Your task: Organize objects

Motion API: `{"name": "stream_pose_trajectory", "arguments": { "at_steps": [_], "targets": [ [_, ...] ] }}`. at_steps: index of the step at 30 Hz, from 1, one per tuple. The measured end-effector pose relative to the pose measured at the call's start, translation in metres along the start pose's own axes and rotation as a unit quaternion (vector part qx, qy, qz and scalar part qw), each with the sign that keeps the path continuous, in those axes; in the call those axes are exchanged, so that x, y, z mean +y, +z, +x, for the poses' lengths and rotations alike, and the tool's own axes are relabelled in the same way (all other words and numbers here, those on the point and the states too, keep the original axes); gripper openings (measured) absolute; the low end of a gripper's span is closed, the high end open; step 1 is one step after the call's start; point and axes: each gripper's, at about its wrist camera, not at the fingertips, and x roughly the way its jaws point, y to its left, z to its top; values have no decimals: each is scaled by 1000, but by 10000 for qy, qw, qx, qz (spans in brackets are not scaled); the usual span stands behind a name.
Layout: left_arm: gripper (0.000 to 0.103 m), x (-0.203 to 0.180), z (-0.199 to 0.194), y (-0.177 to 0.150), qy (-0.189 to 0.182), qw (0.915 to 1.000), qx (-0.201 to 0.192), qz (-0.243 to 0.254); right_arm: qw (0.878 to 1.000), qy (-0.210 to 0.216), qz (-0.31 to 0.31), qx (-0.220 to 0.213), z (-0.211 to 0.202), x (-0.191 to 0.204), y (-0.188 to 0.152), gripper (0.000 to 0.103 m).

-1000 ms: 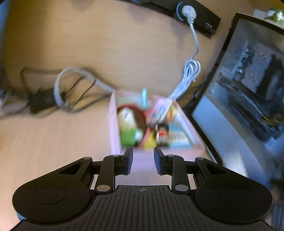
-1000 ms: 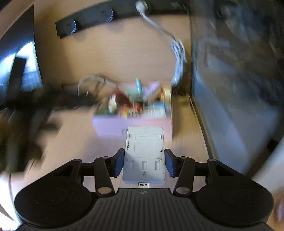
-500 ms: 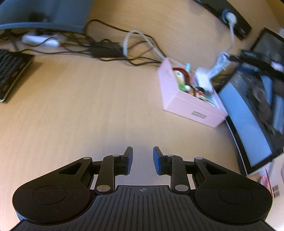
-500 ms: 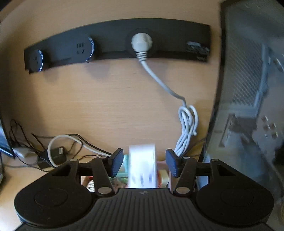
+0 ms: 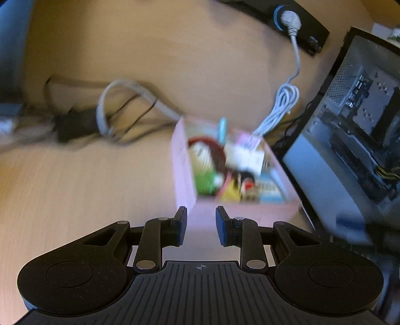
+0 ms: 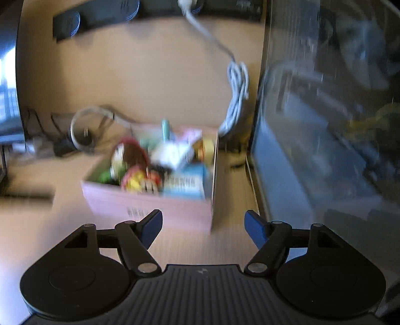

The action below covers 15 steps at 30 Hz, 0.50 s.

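Observation:
A pink box point(image 5: 183, 172) full of small colourful items stands on the wooden desk; it also shows in the right wrist view point(image 6: 150, 210). A white flat item point(image 6: 172, 152) lies on top of the pile inside, also seen blurred in the left wrist view point(image 5: 243, 156). My left gripper point(image 5: 201, 225) hovers just before the box's near wall, jaws a small gap apart with nothing between them. My right gripper point(image 6: 203, 226) is wide open and empty in front of the box. Both views are blurred.
A glass-sided computer case point(image 5: 355, 140) stands right of the box, also in the right wrist view point(image 6: 325, 125). A black socket strip point(image 6: 105, 12) with a white plug cable point(image 6: 237, 82) runs along the back. Tangled dark cables point(image 5: 82, 120) lie left of the box.
My right gripper held a white flat item a second ago; it has let go, opened wide and pulled back. The item now lies in the box. My left gripper swung back toward the box.

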Motion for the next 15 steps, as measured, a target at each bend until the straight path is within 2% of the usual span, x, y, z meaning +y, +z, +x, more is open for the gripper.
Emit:
{"name": "stream_pose_trajectory", "arguments": {
  "at_steps": [3,7,8,9,10,11,12,13,15],
  "targets": [
    [28,-13,39,20,381,9988,211,204,9999,52,34,101,8,-1,-11,73],
    [29,-18,81,28,1192,9900,697,282,9999,52,22,93,21,-1,-12,72],
    [34,-17,85,28,1286,9885,729,307,10000,22,20,73,25,-2,-12,70],
    [37,-17,87,27,1335,9878,734,320,10000,-23,9,60,32,-2,-12,63],
    [40,-17,86,26,1401,9870,724,319,9999,-49,-34,88,40,-1,-11,51],
    [48,-16,85,25,1456,9861,742,298,9998,-61,-86,150,49,-1,-11,47],
    [56,-13,83,24,1502,9854,763,242,9996,-78,-137,214,58,0,-9,45],
    [60,-9,80,22,1526,9853,747,159,9995,-97,-169,231,63,2,-11,45],
    [80,1,75,21,1588,9843,775,27,9992,-107,-261,266,75,6,-8,44]
  ]
}}
